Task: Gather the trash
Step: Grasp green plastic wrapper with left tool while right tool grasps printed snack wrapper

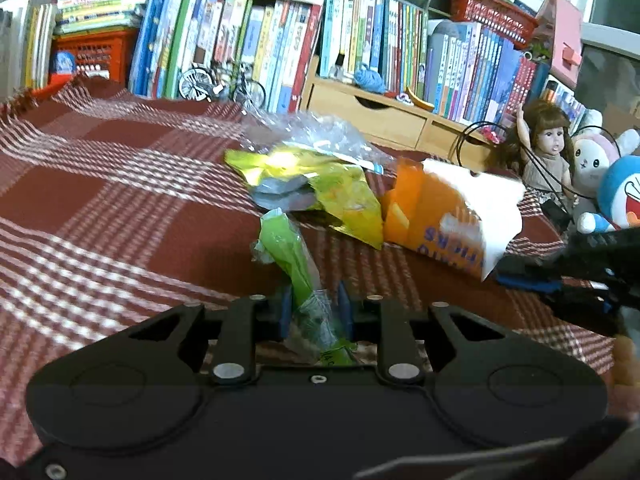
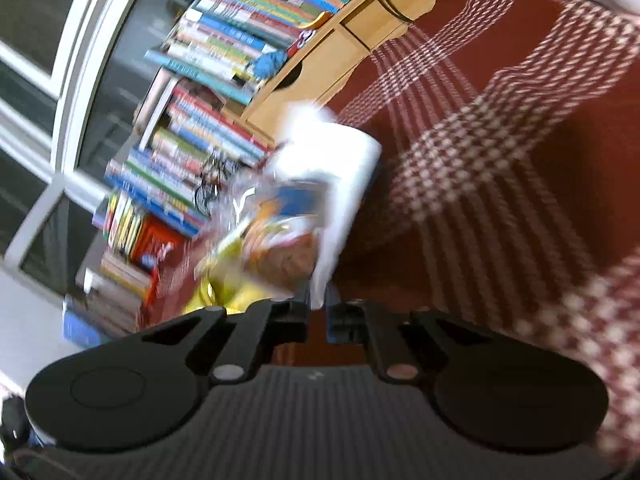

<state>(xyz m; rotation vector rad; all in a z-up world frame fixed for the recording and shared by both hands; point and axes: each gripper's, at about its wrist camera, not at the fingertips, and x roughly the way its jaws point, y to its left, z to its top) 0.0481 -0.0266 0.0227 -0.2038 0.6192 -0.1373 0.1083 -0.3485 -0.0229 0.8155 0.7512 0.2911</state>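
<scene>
The red plaid tablecloth (image 1: 100, 184) lies bare to the left, while books and a wooden drawer unit (image 1: 372, 114) crowd its far edge. The left gripper (image 1: 314, 312) has its jaws clamped on a green wrapper (image 1: 292, 256). Just beyond lie a yellow wrapper (image 1: 344, 192) and clear plastic (image 1: 312, 132). The right gripper (image 2: 318, 312), blurred, seems closed on the orange-and-white snack bag (image 2: 320, 184), tilted above the cloth.
</scene>
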